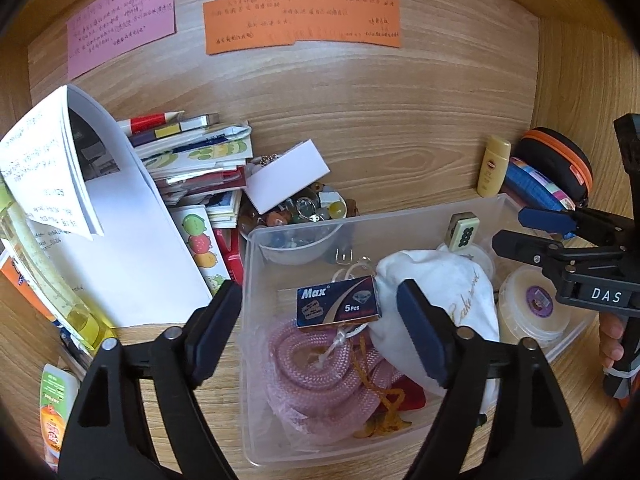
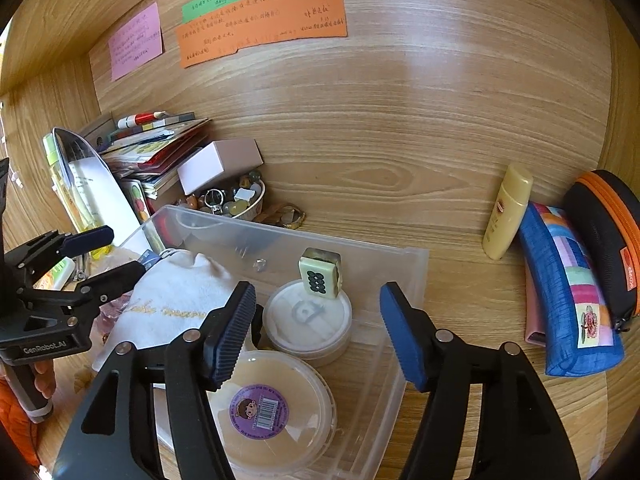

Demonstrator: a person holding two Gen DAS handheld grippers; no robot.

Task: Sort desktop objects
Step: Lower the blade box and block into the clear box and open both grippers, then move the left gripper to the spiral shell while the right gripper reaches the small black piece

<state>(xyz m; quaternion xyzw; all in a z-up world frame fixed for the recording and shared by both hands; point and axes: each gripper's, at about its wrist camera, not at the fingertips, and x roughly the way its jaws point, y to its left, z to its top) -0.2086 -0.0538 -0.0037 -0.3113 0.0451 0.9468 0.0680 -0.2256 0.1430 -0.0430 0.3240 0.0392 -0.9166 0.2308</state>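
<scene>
A clear plastic bin (image 1: 256, 280) (image 2: 404, 280) sits on the wooden desk. It holds a pink rope (image 1: 316, 376), a Max blade box (image 1: 338, 303), a white cloth bag (image 1: 440, 280) (image 2: 176, 300), a mahjong tile (image 1: 463, 231) (image 2: 320, 273), a white round tub (image 2: 308, 322) and a round container with a purple sticker (image 1: 532, 304) (image 2: 276, 408). My left gripper (image 1: 320, 328) (image 2: 108, 254) is open and empty over the bin's left part. My right gripper (image 2: 316, 334) (image 1: 520, 226) is open and empty over the bin's right part.
A pile of booklets and papers (image 1: 120, 208) and a bowl of trinkets (image 1: 304, 208) (image 2: 240, 200) lie left of the bin. A yellow bottle (image 2: 506, 212), a striped pouch (image 2: 568, 292) and a black zip case (image 2: 608, 240) stand to the right. Coloured notes (image 1: 300, 20) hang on the back wall.
</scene>
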